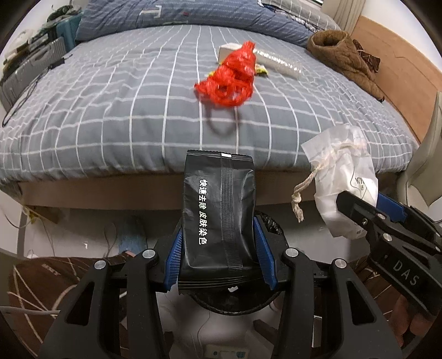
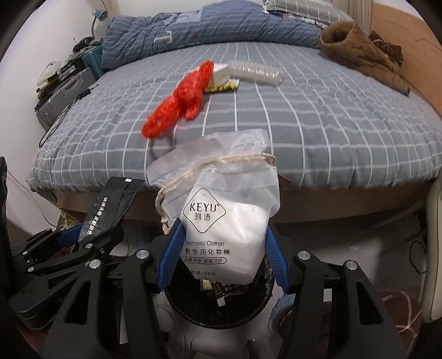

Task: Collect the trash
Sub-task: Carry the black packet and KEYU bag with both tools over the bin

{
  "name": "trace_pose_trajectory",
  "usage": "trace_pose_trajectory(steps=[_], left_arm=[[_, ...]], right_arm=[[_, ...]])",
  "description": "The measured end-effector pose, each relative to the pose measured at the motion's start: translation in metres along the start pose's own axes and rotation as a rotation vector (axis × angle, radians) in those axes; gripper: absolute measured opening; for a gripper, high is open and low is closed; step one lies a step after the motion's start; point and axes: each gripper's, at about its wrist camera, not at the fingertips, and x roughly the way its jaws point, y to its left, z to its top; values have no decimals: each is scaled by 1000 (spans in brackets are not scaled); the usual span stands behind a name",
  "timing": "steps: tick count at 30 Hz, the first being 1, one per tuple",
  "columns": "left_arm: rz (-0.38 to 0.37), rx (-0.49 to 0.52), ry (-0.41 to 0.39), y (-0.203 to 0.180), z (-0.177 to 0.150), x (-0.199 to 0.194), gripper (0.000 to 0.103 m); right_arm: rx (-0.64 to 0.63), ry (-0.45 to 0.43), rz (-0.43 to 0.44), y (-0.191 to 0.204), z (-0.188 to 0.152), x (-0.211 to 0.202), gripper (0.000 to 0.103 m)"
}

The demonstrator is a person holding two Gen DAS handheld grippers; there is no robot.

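My left gripper [image 1: 218,229] is shut on a black foil packet [image 1: 218,210] with white print, held above the black trash bin [image 1: 234,303]. My right gripper [image 2: 223,234] is shut on a white cosmetic cotton bag [image 2: 221,221] with a drawstring, held over the same bin [image 2: 215,306], which holds wrappers. Each gripper shows in the other view: the right one [image 1: 367,210] with its bag [image 1: 345,179], the left one [image 2: 83,232] with its packet [image 2: 110,204]. On the bed lie a red net bag [image 1: 232,77], a clear plastic bottle [image 1: 279,62], a white box [image 1: 229,51] and a yellow wrapper [image 1: 261,71].
The bed [image 1: 110,110] has a grey checked sheet, a blue quilt [image 1: 179,13] at the head and a brown garment [image 1: 345,58] at the right. Suitcases [image 1: 30,66] stand at its left. Cables and a patterned rug [image 1: 41,279] lie on the floor.
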Motion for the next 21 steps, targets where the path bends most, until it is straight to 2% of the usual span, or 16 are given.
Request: trace_pose_trajectory(steps=[14, 21], left_arm=[[19, -26, 63, 17, -23, 45, 46], [39, -53, 103, 35, -31, 65, 46]], right_arm=[[3, 130, -6, 1, -41, 59, 55], [-7, 190, 1, 7, -48, 88, 55]])
